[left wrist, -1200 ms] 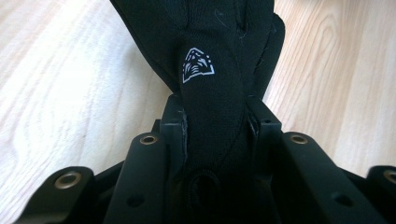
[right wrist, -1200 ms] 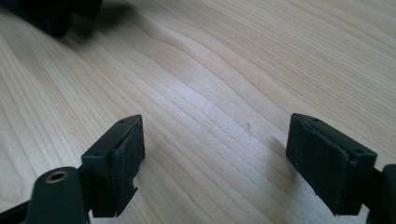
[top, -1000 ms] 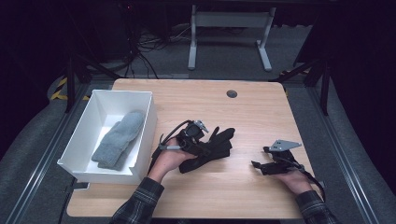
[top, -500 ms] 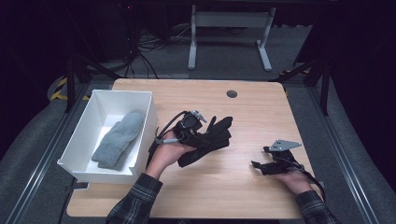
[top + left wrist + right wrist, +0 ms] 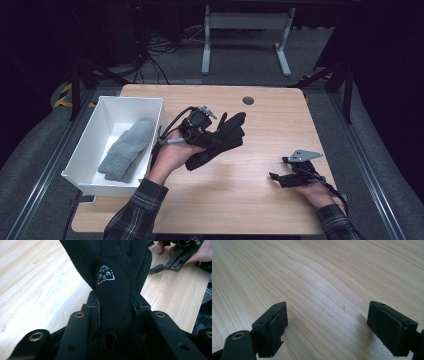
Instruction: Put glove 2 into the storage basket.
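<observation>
A black glove (image 5: pixel 220 140) with a small white emblem (image 5: pixel 105 275) hangs above the middle of the wooden table (image 5: pixel 240 210). My left gripper (image 5: pixel 202 131) is shut on its cuff; in the left gripper view the fabric is pinched between both pads (image 5: pixel 136 307). A grey glove (image 5: pixel 125 149) lies inside the white bin (image 5: pixel 131 104) at the table's left. My right gripper (image 5: pixel 277 178) rests low over the table near the right front, jaws wide apart with only bare wood (image 5: pixel 324 297) between them.
A round grommet hole (image 5: pixel 248 100) sits near the table's far edge. A metal stand (image 5: pixel 245 30) and cables lie on the dark floor behind the table. The person's sleeves come in from the bottom.
My left gripper has lifted the black glove up off the table and a little toward the far side. The right gripper has stayed where it was.
</observation>
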The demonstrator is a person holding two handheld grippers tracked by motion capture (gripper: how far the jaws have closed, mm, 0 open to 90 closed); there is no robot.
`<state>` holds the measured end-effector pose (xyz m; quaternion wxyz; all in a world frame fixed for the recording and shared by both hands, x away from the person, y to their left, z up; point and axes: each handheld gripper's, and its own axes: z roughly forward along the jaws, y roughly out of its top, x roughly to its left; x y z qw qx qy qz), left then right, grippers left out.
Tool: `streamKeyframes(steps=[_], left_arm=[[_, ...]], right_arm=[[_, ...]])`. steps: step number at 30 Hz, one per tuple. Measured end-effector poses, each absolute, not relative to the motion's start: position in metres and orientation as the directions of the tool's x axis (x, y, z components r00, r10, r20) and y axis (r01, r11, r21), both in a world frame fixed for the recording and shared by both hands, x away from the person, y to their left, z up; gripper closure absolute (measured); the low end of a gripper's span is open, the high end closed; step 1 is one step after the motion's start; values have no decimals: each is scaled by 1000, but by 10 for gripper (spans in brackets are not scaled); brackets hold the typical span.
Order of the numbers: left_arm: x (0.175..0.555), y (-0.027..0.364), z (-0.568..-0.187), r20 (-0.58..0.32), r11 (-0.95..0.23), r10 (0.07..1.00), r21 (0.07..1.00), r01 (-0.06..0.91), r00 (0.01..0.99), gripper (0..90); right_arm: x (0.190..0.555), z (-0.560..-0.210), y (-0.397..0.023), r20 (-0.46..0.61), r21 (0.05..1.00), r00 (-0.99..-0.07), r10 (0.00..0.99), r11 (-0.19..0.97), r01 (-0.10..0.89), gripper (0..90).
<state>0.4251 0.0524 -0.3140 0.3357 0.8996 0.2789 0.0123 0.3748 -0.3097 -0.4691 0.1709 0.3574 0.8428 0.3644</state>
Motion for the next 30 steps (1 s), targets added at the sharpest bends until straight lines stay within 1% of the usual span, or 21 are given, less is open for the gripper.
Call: streamKeyframes(steps=[11, 22, 30], left_arm=[[428, 76, -288, -144, -594, 547, 627, 504, 824, 668], [431, 119, -274, -120, -558, 618, 628, 542, 777, 668], [432, 157, -269, -117, -507, 681, 638, 580, 723, 668]], right_arm=[[375, -469, -310, -28, 736, -686, 727, 480, 477, 174], [375, -469, -310, -28, 736, -685, 728, 479, 478, 171], [375, -469, -310, -28, 736, -685, 728, 479, 478, 171]])
